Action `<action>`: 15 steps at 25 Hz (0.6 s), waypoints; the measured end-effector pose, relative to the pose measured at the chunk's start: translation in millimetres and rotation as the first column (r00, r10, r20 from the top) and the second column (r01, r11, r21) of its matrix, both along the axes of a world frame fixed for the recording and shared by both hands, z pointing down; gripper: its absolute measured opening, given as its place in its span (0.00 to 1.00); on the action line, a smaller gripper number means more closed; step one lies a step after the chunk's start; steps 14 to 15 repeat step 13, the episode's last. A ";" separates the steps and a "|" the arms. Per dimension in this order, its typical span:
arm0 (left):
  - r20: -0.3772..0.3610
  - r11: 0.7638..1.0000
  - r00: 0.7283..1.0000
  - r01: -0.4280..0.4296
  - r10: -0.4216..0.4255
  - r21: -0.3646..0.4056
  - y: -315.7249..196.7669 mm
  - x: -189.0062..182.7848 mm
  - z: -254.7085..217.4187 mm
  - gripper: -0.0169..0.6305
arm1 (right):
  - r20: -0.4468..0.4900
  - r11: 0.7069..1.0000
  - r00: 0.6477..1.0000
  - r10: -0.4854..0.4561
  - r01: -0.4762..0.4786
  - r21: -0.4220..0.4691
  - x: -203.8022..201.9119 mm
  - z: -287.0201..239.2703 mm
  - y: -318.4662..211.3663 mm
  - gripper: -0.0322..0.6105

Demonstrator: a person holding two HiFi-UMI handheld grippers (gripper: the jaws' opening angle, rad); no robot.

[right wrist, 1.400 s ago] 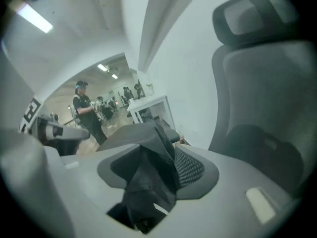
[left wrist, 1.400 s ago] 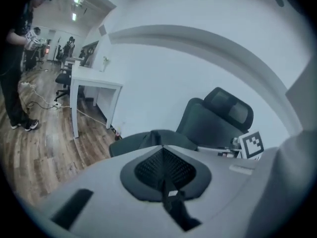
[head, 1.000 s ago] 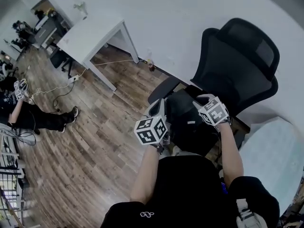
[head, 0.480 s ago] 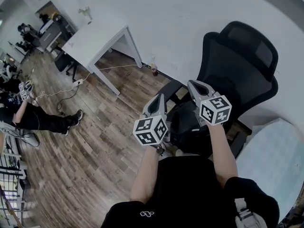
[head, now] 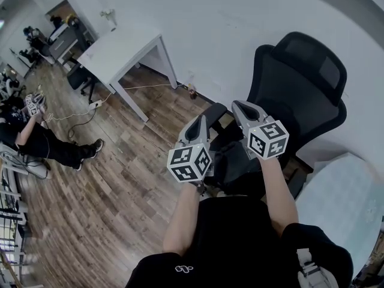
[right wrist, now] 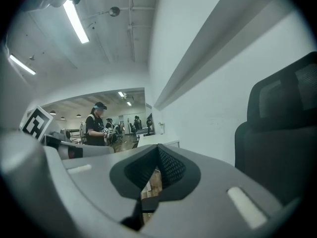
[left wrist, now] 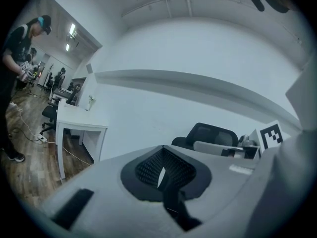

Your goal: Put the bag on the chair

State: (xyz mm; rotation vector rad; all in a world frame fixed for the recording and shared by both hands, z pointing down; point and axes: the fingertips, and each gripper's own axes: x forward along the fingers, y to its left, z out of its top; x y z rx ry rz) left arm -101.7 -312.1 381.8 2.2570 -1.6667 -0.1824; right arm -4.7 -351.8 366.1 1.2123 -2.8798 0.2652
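Observation:
The black office chair (head: pixel 303 80) stands against the white wall at the right of the head view. A black bag (head: pixel 237 164) lies on its seat, partly hidden by my arms. My left gripper (head: pixel 197 123) is shut and empty, raised above the bag's left side near the armrest. My right gripper (head: pixel 240 108) is also shut with nothing in it, lifted clear above the bag. From the left gripper view I see the chair (left wrist: pixel 212 133) and the right gripper's marker cube (left wrist: pixel 270 135). The chair back (right wrist: pixel 282 133) fills the right of the right gripper view.
A white table (head: pixel 123 44) stands against the wall at the back left, with cables (head: pixel 78 110) on the wooden floor beside it. A person (head: pixel 36 140) is at the far left. A pale blue surface (head: pixel 342 191) lies to the right of the chair.
My right gripper let go of the bag, shut, and rose above it. The left gripper also lifted slightly. The bag stays on the seat.

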 end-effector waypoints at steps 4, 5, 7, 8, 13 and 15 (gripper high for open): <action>0.002 1.000 1.000 0.002 -0.002 0.002 -0.5 3.8 -3.8 0.02 | -0.007 1.000 1.000 -0.001 0.001 0.007 3.2 -4.0 -0.7 0.07; 0.003 1.000 1.000 0.003 -0.003 0.002 -0.7 4.5 -4.0 0.02 | -0.004 1.000 1.000 -0.001 0.001 0.006 4.0 -3.7 -1.2 0.07; 0.005 1.000 1.000 0.005 -0.005 -0.001 -1.4 4.8 -2.8 0.02 | 0.001 1.000 1.000 0.000 0.000 0.003 4.7 -1.7 -2.6 0.07; 0.005 1.000 1.000 0.007 -0.007 -0.002 -1.7 4.5 -2.2 0.02 | 0.003 1.000 1.000 0.000 0.000 0.003 4.6 -1.0 -3.2 0.07; 0.009 1.000 1.000 0.016 -0.016 -0.002 -1.9 3.0 -3.6 0.02 | 0.008 1.000 1.000 -0.002 0.002 0.010 5.4 -4.1 -4.8 0.07; 0.009 1.000 1.000 0.016 -0.016 -0.002 -1.9 3.0 -3.6 0.02 | 0.008 1.000 1.000 -0.002 0.002 0.010 5.4 -4.1 -4.8 0.07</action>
